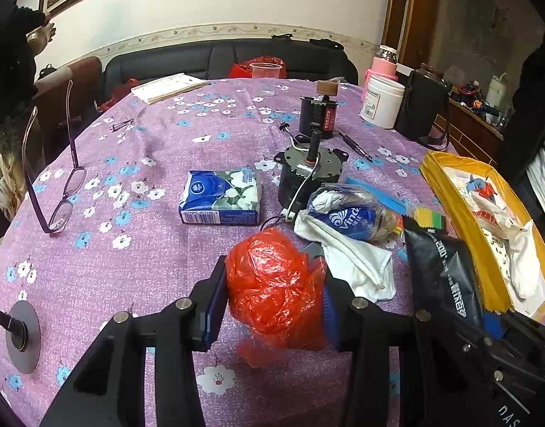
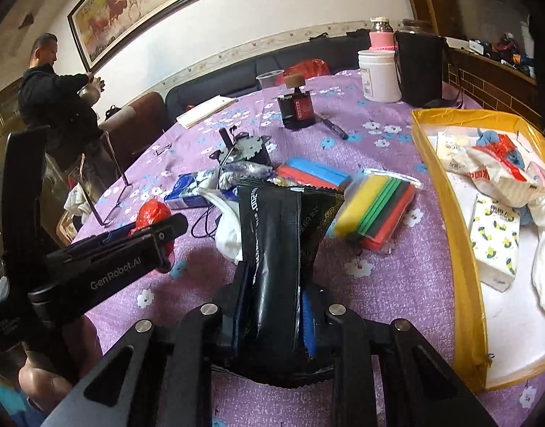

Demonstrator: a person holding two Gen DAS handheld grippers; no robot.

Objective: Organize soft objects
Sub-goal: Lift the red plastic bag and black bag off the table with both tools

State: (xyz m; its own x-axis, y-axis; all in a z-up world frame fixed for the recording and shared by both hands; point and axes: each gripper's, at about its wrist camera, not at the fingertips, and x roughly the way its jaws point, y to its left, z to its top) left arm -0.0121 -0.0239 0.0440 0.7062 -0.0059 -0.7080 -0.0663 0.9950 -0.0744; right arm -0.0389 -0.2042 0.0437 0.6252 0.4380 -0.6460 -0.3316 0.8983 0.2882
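I count two grippers [image 1: 274, 306] [image 2: 272, 316], one red bag [image 1: 272, 284], one black pouch [image 2: 272, 249], one yellow tray [image 2: 446, 192], two motors [image 1: 308, 174] [image 1: 317, 115].

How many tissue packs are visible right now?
3, possibly more hidden: blue floral tissue pack mid-table, opened blue Vinda pack beside the motor, lemon-print white pack inside the yellow tray.

light: even indoor | edges: fisheye-bent, dark corners | focus: sharp
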